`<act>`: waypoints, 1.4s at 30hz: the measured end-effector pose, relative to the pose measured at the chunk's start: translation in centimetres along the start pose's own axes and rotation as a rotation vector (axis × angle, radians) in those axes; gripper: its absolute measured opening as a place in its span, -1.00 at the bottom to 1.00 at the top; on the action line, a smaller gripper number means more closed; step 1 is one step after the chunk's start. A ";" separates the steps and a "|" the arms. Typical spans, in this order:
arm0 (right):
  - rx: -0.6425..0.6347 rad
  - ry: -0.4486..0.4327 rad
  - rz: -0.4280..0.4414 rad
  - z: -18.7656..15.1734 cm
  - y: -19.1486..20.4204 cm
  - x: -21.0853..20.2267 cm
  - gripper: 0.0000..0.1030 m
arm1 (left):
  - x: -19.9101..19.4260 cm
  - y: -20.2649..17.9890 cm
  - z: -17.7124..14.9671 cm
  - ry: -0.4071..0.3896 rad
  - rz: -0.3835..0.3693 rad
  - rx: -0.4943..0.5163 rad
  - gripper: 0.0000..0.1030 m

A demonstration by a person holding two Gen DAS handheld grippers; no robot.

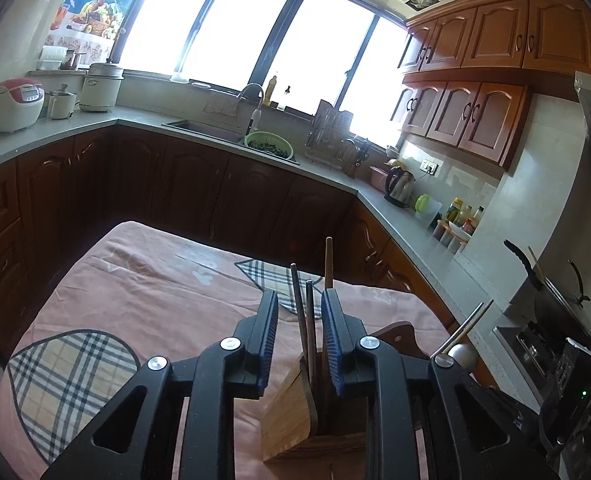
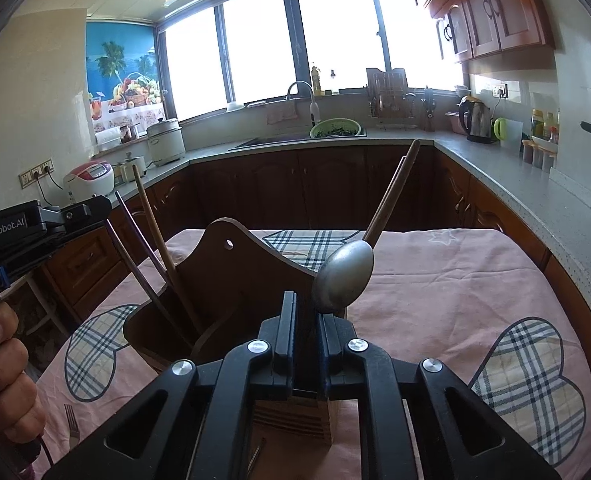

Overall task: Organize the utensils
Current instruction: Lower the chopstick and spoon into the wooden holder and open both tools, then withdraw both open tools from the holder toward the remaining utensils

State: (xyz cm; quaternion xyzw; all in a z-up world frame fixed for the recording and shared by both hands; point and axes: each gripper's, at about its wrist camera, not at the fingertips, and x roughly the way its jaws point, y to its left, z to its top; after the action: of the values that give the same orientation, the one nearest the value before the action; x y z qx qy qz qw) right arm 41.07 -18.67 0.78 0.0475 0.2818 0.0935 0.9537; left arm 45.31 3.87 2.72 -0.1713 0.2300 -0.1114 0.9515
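A wooden utensil holder stands on a table with a pink cloth. My left gripper is open above its left compartment. Two dark chopsticks stand upright in the gap between the pads, clear of the left pad, and a wooden chopstick rises behind the right finger. In the right wrist view the left gripper sits at the left, over those chopsticks. My right gripper is open by a narrow gap. A metal spoon stands bowl-up just above it, its handle hidden behind the fingers.
A fork lies on the cloth at the front left, near the person's hand. A brown wooden handle leans out of the holder to the right. Cabinets and a grey counter with a kettle and a sink ring the table.
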 end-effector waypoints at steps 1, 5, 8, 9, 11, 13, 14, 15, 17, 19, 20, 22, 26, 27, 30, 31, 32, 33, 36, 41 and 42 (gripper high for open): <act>0.002 -0.001 0.002 0.0 0.0 -0.1 -0.58 | -0.1 0.1 0.0 0.000 0.000 -0.003 -0.55; -0.002 0.003 0.000 -0.1 0.1 -0.4 -0.51 | -0.6 -0.1 0.1 0.007 0.002 -0.003 -0.53; -0.002 0.004 -0.002 -0.3 0.0 -0.8 -0.45 | -1.0 -0.1 0.2 0.008 0.005 -0.003 -0.39; 0.000 0.002 -0.003 -0.4 0.0 -1.0 -0.39 | -1.3 -0.1 0.1 0.006 0.005 -0.005 -0.32; 0.004 -0.002 -0.004 -0.6 -0.2 -1.4 -0.31 | -1.5 -0.1 0.0 0.008 0.005 -0.008 -0.28; 0.007 -0.001 -0.003 -0.7 -0.3 -1.7 -0.30 | -1.8 -0.1 -0.2 0.015 0.002 -0.008 -0.27; 0.007 0.000 -0.004 -0.7 -0.4 -1.8 -0.30 | -2.0 -0.1 -0.3 0.017 0.001 -0.007 -0.27; 0.009 0.000 -0.004 -0.7 -0.4 -1.9 -0.30 | -2.2 -0.1 -0.4 0.019 0.002 -0.005 -0.27; 0.015 0.001 -0.005 -0.9 -0.6 -2.2 -0.30 | -2.7 0.0 -0.6 0.024 0.003 -0.005 -0.23; 0.026 0.000 -0.005 -1.3 -0.8 -2.6 -0.29 | -3.3 0.1 -0.9 0.027 0.004 -0.011 -0.13; 0.033 0.000 -0.005 -1.4 -1.0 -2.8 -0.25 | -3.8 0.2 -1.1 0.029 0.004 -0.014 -0.10; 0.049 0.000 -0.001 -1.9 -1.3 -3.4 -0.16 | -4.6 0.2 -1.4 0.036 0.007 -0.016 0.03; 0.084 -0.006 0.007 -2.6 -1.6 -5.1 0.08 | -6.8 0.6 -2.6 0.053 0.019 -0.026 0.26; 0.093 -0.010 0.009 -2.9 -1.8 -5.6 0.18 | -7.3 0.7 -3.0 0.062 0.025 -0.028 0.31; 0.112 -0.025 0.014 -3.4 -1.9 -7.1 0.33 | -8.9 1.1 -4.1 0.092 0.034 -0.039 0.33; 0.118 -0.029 0.016 -3.7 -1.9 -7.7 0.35 | -9.4 1.3 -4.5 0.102 0.036 -0.043 0.33; 0.126 -0.032 0.018 -3.9 -1.9 -8.2 0.37 | -9.8 1.2 -4.7 0.113 0.040 -0.047 0.33; 0.134 -0.034 0.020 -4.2 -2.0 -8.7 0.39 | -10.3 1.3 -5.1 0.123 0.042 -0.051 0.33; 0.164 -0.040 0.021 -5.0 -2.1 -10.2 0.39 | -11.8 1.7 -6.2 0.152 0.047 -0.069 0.33; 0.204 -0.032 0.017 -6.7 -2.4 -12.2 0.40 | -13.5 1.2 -7.2 0.199 0.055 -0.064 0.33; 0.209 -0.027 0.015 -7.1 -2.4 -12.4 0.40 | -13.8 1.2 -7.4 0.206 0.054 -0.064 0.33</act>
State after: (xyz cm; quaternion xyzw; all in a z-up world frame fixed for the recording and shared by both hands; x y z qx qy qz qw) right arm 27.34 -23.33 1.10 0.1502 0.2768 0.0698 0.9465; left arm 29.94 6.95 1.56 -0.1831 0.3346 -0.0953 0.9195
